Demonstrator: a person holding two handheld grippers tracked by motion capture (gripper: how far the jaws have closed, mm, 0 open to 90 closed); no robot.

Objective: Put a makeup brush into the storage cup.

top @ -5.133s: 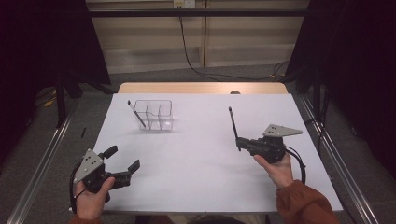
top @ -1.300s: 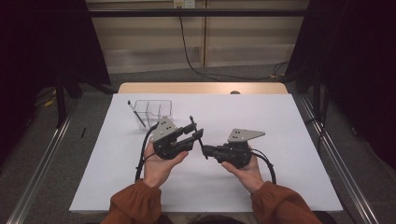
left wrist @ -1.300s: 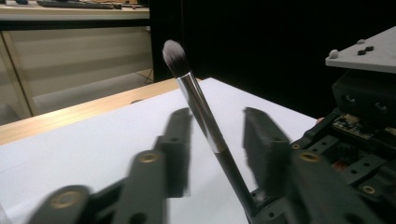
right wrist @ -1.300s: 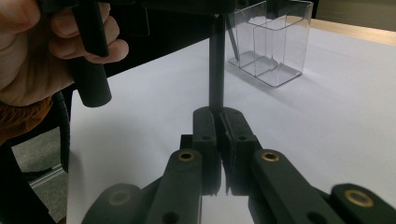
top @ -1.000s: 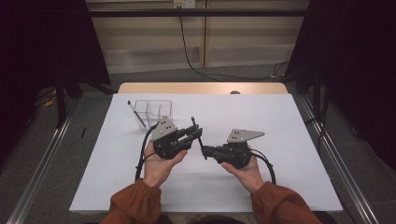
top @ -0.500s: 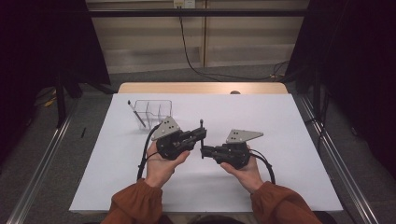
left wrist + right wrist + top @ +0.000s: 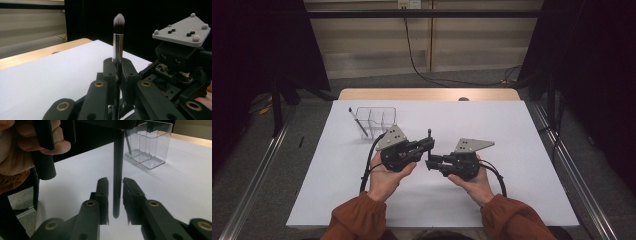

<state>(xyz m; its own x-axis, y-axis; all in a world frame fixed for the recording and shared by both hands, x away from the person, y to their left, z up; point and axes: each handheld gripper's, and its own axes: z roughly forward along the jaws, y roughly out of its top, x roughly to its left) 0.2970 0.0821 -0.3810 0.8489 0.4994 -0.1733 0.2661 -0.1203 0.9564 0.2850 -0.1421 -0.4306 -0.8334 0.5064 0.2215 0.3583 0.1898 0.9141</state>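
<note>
A: Brush location?
B: Makeup brush (image 7: pixel 118 42) upright over mid-table, bristles up, clamped in the left gripper (image 7: pixel 426 145).
A: Right gripper (image 7: pixel 430 163)?
B: Jaws just eased apart; handle end hangs between them, pads apparently not touching, though the gap is thin.
A: Else?
B: Clear organizer (image 7: pixel 376 120) at far left, 1 other brush (image 7: pixel 357 121) leaning in it.

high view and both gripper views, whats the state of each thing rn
makeup brush: upright, bristles up, clamped in the left gripper.
left gripper: shut on the brush handle.
right gripper: jaws just opening, handle between them, gaps either side.
clear organizer: upright, one dark stick leaning inside.
</note>
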